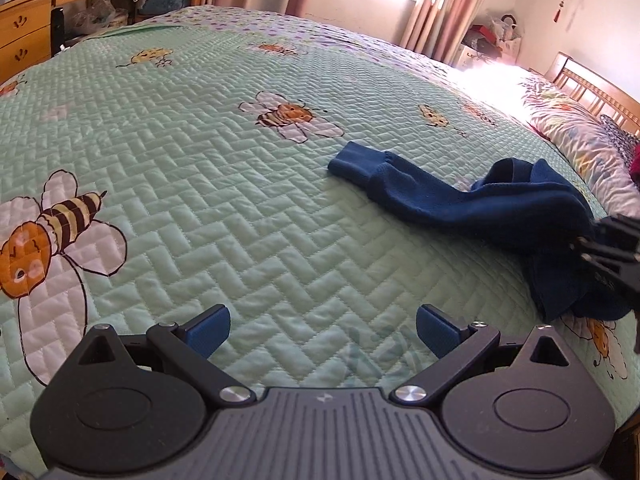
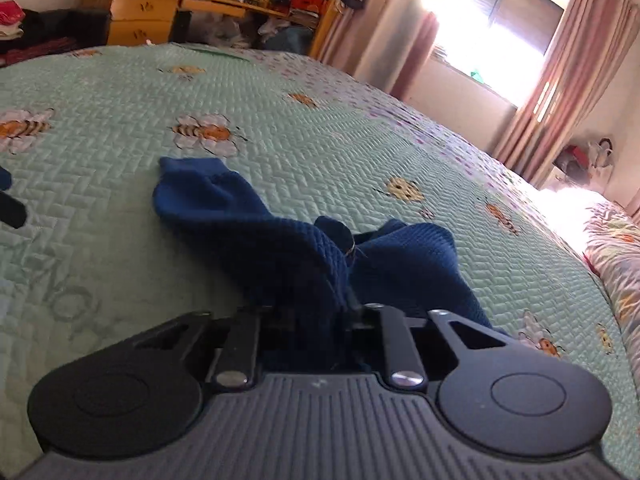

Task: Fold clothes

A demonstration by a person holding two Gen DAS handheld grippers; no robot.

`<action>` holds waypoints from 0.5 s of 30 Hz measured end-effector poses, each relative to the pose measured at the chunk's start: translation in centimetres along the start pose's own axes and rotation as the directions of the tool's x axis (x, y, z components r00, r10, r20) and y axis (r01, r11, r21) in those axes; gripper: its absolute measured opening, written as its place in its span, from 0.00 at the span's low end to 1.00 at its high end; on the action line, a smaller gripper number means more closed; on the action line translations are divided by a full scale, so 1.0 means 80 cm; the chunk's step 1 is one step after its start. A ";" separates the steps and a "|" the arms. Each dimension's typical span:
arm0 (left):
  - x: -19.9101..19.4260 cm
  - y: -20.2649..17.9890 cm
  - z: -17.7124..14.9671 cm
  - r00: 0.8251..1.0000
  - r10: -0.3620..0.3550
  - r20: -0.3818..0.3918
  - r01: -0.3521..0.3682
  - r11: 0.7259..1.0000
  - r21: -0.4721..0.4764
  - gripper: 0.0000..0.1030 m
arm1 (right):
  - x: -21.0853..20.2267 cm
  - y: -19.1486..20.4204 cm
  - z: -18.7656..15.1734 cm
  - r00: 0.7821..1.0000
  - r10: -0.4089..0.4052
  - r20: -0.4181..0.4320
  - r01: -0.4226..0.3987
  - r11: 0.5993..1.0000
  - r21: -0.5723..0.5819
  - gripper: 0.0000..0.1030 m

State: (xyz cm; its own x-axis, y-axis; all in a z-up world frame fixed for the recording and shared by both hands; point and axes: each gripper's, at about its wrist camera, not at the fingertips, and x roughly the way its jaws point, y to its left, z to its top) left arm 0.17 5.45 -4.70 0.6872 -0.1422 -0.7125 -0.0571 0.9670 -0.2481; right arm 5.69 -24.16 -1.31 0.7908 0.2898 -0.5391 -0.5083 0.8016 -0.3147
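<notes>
My left tool (image 1: 323,332) hangs over the bed (image 1: 248,216) with its two blue pads spread wide apart and nothing between them; only the green quilted bedspread with its bee pattern lies under it. The blue garment (image 1: 472,208) lies ahead of this tool and off to its right, crumpled, with one cuffed sleeve stretched flat across the bedspread toward the printed bee. At the far right edge of that view my right tool (image 1: 600,256) comes in, its black fingers buried in the near end of the cloth. From the right tool's (image 2: 316,320) own camera, its jaws are drawn nearly together on a bunched fold of the blue garment (image 2: 256,232), which rises straight out of the tool and spreads ahead of it, the sleeve trailing forward and to the left.
</notes>
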 end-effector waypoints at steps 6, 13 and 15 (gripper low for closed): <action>-0.005 0.003 0.003 1.000 0.010 0.005 -0.010 1.000 -0.027 0.97 | -0.116 0.060 -0.044 0.981 0.138 0.137 -0.145 0.989 0.039 0.19; -0.017 -0.021 -0.001 1.000 0.001 0.003 -0.001 1.000 0.002 0.97 | -0.227 -0.048 -0.063 0.930 -0.220 0.295 0.087 0.909 0.407 0.19; -0.023 -0.030 -0.004 1.000 -0.002 0.009 0.002 1.000 0.027 0.97 | -0.242 -0.117 -0.080 0.882 -0.394 0.257 0.181 0.789 0.587 0.19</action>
State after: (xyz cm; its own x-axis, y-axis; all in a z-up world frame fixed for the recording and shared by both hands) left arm -1.18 3.34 -3.00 0.6938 -0.1423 -0.7060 -0.0361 0.9722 -0.2314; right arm -7.07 -40.61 7.08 0.9858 0.0740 -0.1508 -0.0572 0.9920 0.1127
